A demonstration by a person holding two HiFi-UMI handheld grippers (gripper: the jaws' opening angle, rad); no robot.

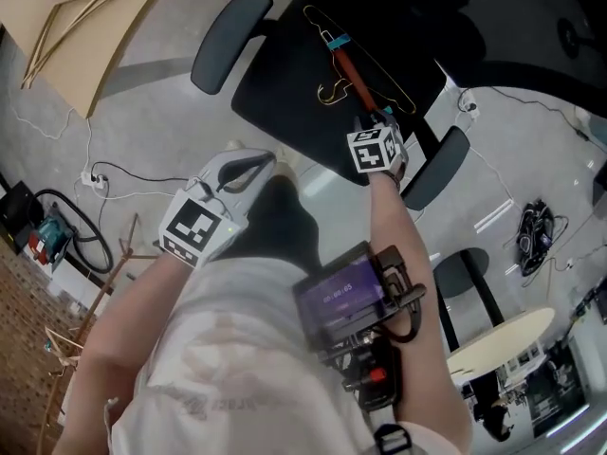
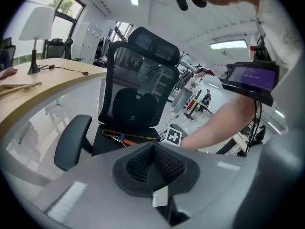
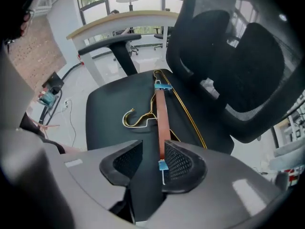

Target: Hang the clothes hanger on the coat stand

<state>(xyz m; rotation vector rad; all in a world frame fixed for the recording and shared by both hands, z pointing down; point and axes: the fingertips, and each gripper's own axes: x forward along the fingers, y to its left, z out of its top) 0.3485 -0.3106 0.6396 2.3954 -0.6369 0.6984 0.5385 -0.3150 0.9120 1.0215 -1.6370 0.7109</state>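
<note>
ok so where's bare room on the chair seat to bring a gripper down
Bare: the black chair seat between the hook of the gold wire hanger and the grey armrest. Crowded: the strip by the mesh backrest, where the hanger's brown bar sits between the jaws of the open right gripper.

Head view: jaws of right gripper [image 1: 377,121] hidden behind own marker cube; hanger [image 1: 351,69] near end covered too. Arm-mounted screen [image 1: 341,297] txt blurred, unreadable. Wooden stand [image 1: 119,254] partly behind L arm.
</note>
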